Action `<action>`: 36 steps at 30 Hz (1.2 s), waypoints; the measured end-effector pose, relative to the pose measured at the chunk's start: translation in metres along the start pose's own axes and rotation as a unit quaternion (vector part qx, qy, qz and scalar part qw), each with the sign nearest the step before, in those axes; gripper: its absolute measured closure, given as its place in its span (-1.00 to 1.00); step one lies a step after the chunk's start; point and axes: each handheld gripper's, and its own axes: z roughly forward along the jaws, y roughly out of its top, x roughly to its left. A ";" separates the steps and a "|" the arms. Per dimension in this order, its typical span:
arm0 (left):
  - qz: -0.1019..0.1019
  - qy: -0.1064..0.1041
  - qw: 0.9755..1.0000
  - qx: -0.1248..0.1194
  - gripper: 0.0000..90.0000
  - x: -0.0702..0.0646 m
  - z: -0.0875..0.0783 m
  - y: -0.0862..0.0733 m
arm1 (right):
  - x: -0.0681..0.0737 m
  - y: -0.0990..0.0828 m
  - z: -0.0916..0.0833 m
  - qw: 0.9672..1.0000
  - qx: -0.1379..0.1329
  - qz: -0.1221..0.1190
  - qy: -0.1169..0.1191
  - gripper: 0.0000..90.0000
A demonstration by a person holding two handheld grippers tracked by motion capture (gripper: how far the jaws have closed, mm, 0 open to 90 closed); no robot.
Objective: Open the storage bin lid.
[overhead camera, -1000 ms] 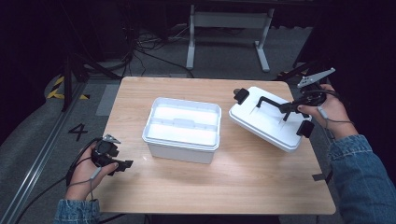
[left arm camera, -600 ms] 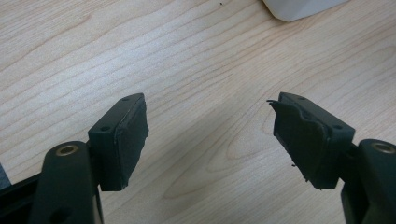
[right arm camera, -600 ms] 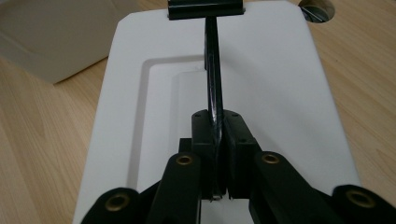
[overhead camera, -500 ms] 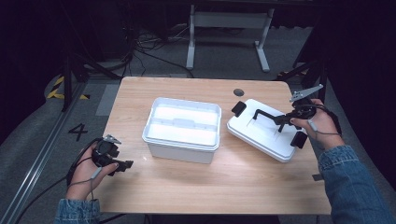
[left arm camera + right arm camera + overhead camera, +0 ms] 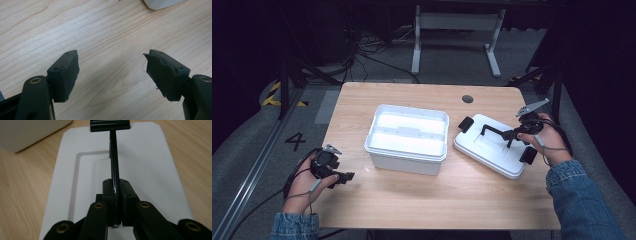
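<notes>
High view: an open white bin [image 5: 408,137] stands mid-tabletop [image 5: 412,210], its long axis left to right; its inside reads as plain white, and I cannot make out any contents. Just right of it, apart from it, the white lid [image 5: 496,145] lies flat on the wood, turned so its long axis runs from near-right to far-left, one black latch [image 5: 466,124] at its far-left end and another at the near-right end. My right tool [image 5: 507,135] is clamped on the lid's black handle [image 5: 493,131], which stands up from the lid. Right gripper view: the thin handle [image 5: 114,167] sits edge-on between the closed jaws. My left tool [image 5: 343,176] rests at the tabletop's near-left edge, well apart from the bin; left gripper view: its jaws gape wide over bare wood. Open tabletop lies along the whole near side.
</notes>
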 end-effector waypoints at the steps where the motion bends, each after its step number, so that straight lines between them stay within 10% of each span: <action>1: 0.002 0.001 1.000 0.000 -0.40 0.001 0.000 0.000 | 0.000 -0.001 0.001 1.000 -0.001 0.002 0.000 0.89; 24: -0.001 0.002 1.000 0.006 -0.40 0.003 0.005 0.000 | -0.012 -0.021 0.017 0.999 0.000 0.032 0.018 0.85; 36: -0.001 0.000 1.000 0.008 -0.40 0.003 0.005 0.000 | -0.018 -0.021 0.015 0.999 -0.025 0.029 -0.010 0.34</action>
